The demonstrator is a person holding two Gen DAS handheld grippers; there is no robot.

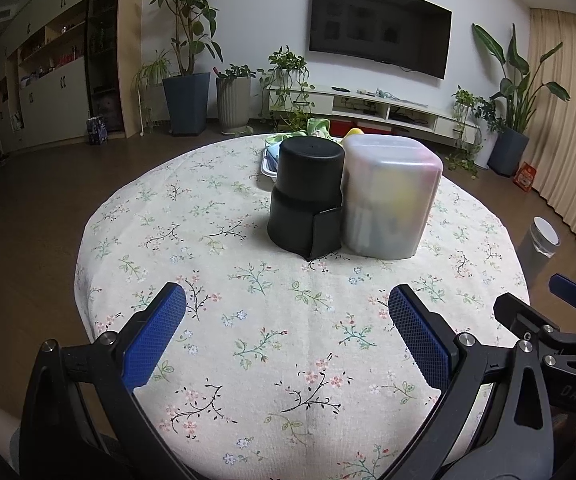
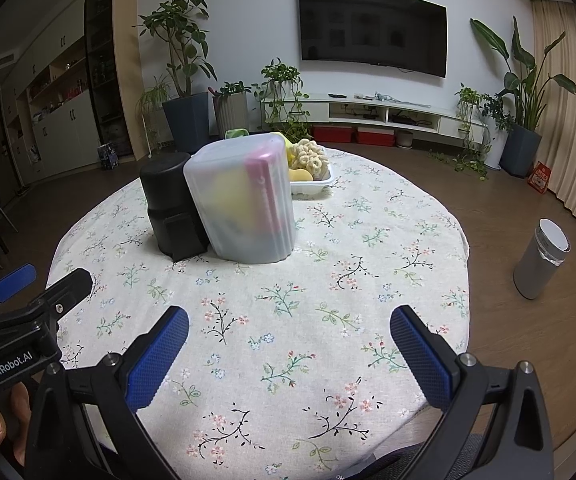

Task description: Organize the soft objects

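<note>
2 grippers, left gripper (image 1: 287,322) and right gripper (image 2: 289,342), are held spread and empty above the floral tablecloth (image 1: 248,280), likely poised for reaching. Soft objects (image 2: 307,158) are heaped in a white tray (image 2: 311,186) behind the translucent container (image 2: 244,200) and black container (image 1: 305,196).

Showing a dim room under soft indoor light. Casting only a faint shadow beside the black container (image 1: 305,194). Bending strongly toward the corners around the table (image 1: 248,320), with dark vignetting. Blurring the contents behind the frosted container (image 2: 244,200). Reflecting weakly on the television (image 2: 371,28).
</note>
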